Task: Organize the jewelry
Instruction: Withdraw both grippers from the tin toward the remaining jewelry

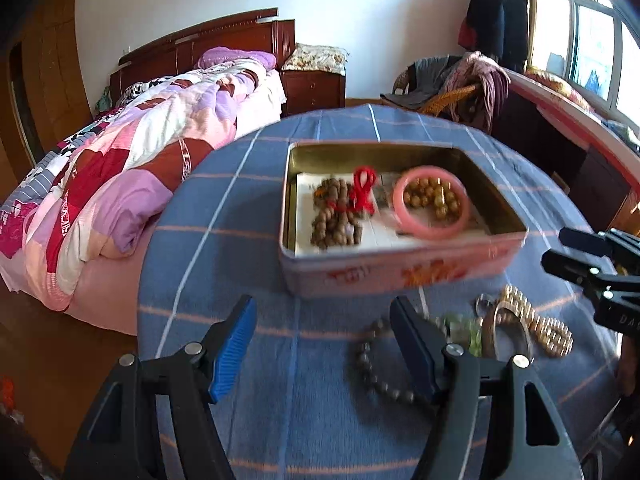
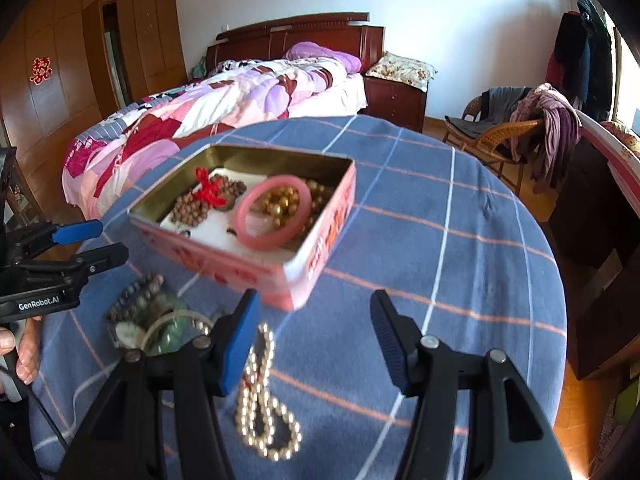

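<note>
Pink metal tin (image 1: 400, 276), rectangular with a shiny gold lining, sits on the blue checked cloth (image 2: 440, 240); inside lie rough brown beads (image 1: 336, 216) with a red cord, and a smooth pink bangle (image 2: 276, 216) ringing glossy amber beads. Just in front of the tin a pearly bead string (image 2: 264, 408) runs lengthwise away from it, beside a dark bead loop (image 1: 376, 368). My left gripper (image 1: 324, 344) and right gripper (image 2: 312, 340) both stand apart, holding nothing.
</note>
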A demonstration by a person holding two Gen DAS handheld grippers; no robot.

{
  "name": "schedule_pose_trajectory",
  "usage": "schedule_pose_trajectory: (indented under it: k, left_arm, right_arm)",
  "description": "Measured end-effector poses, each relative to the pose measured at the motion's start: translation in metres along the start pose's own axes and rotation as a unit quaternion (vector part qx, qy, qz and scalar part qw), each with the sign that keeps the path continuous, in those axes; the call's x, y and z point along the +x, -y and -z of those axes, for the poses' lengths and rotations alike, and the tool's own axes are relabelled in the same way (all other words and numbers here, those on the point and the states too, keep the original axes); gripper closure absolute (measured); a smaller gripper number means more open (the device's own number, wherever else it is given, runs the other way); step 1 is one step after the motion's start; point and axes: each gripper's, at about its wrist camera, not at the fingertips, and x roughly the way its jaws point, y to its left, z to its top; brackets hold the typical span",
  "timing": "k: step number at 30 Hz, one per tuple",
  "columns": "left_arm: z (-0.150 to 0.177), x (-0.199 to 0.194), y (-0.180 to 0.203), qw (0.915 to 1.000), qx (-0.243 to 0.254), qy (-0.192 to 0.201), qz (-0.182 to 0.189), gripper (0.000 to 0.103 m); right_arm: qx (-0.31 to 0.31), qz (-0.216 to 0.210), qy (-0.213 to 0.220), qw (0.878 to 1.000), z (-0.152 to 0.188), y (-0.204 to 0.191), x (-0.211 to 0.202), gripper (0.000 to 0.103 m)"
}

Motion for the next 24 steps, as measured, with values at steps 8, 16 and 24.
schedule_pose_trajectory:
  k: [8, 16, 24]
  left_arm:
    - [0.016, 0.001, 0.001, 0.9999, -0.002, -0.017, 0.000, 0.034]
    - [0.026, 0.010, 0.005, 0.9994, 0.004, -0.033, -0.001, 0.034]
    - [0.028, 0.013, 0.004, 0.9995, 0.001, -0.032, -0.006, 0.034]
  right_arm:
    - [-0.008, 0.000, -0.023, 1.000, 0.026, -0.004, -0.002, 0.043]
    - [-0.016, -0.004, -0.034, 0.999, 0.038, -0.008, 0.001, 0.044]
    - [-0.021, -0.007, -0.034, 0.999, 0.041, -0.013, 0.002, 0.043]
